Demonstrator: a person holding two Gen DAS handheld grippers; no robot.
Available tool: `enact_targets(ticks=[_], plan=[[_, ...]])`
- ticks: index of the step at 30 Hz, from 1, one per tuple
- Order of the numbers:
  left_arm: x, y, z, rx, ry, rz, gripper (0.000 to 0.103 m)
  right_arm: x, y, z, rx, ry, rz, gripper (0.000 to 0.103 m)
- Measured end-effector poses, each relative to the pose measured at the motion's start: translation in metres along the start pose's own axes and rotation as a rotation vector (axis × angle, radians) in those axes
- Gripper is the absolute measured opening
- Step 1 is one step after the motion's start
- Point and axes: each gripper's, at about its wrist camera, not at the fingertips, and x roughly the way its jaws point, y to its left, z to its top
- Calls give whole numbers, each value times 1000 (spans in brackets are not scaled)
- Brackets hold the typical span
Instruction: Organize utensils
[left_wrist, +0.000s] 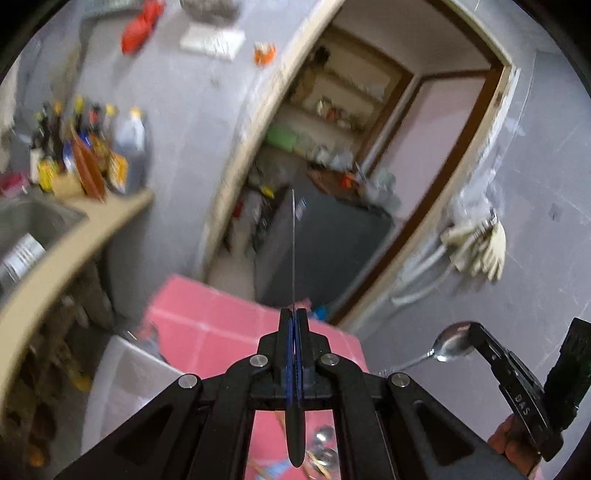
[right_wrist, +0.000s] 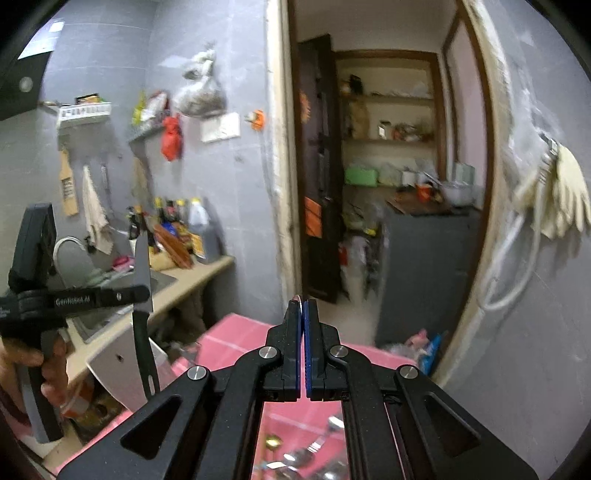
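Pressed together on a knife (left_wrist: 293, 236), blade pointing up past its tips, the left gripper (left_wrist: 294, 325) is mid-carry while the right gripper (right_wrist: 302, 314) pinches a spoon (left_wrist: 448, 345) just beside it, both above the pink desk (left_wrist: 207, 325), where each likely needs lowering toward the loose cutlery (right_wrist: 299, 458).
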Motion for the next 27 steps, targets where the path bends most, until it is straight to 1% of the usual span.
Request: enact_targets(ticks=[5, 7, 9, 11, 15, 18, 19, 23, 27], plan=[[-25, 39, 18, 46, -118, 81, 2, 17, 53, 16, -75, -15, 77, 2], [-31, 54, 17, 47, -156, 90, 2, 26, 74, 19, -119, -8, 102, 2], [-33, 67, 12, 64, -193, 115, 2, 38, 96, 17, -168, 15, 125, 2], [-32, 77, 6, 79, -214, 123, 2, 46, 112, 16, -209, 33, 135, 2], [-25, 86, -8, 95, -214, 121, 2, 66, 142, 8, -287, 89, 161, 2], [-18, 99, -19, 85, -196, 97, 2, 79, 155, -3, -322, 133, 178, 2], [-16, 101, -23, 81, -191, 99, 2, 84, 158, -6, -326, 150, 186, 2], [-9, 112, -36, 65, -146, 85, 2, 102, 166, -24, -319, 219, 217, 2], [-5, 115, -45, 83, -92, 75, 2, 114, 164, -38, -279, 273, 239, 2]])
